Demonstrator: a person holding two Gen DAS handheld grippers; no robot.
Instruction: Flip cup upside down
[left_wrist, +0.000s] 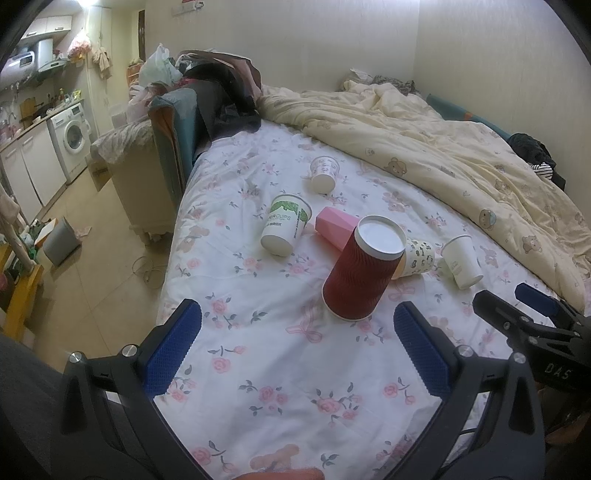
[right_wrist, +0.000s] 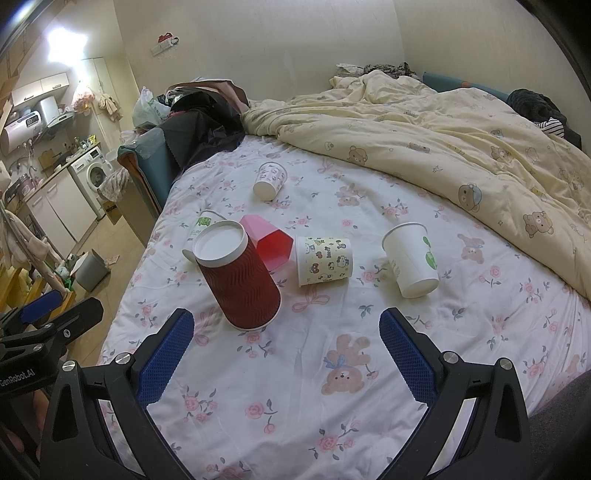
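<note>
A red ribbed paper cup (left_wrist: 360, 275) (right_wrist: 238, 278) stands upside down on the floral bed sheet (left_wrist: 280, 369) (right_wrist: 295, 369), white base up. Around it are a pink faceted cup (left_wrist: 334, 227) (right_wrist: 271, 242) on its side, a cartoon-print cup (right_wrist: 323, 260) (left_wrist: 419, 256) on its side, a white cup with green leaf (right_wrist: 412, 258) (left_wrist: 461, 260) upside down, a green-printed cup (left_wrist: 284, 225) (right_wrist: 201, 225) upside down and a small pink-print cup (left_wrist: 323, 173) (right_wrist: 269, 179) upside down. My left gripper (left_wrist: 297, 332) is open and empty just short of the red cup. My right gripper (right_wrist: 286, 338) is open and empty.
A cream bear-print duvet (left_wrist: 443, 147) (right_wrist: 443, 129) is bunched across the far right of the bed. Dark clothes and bags (left_wrist: 221, 96) pile at the far left corner. The bed's left edge drops to a tiled floor with a grey bin (left_wrist: 61, 242).
</note>
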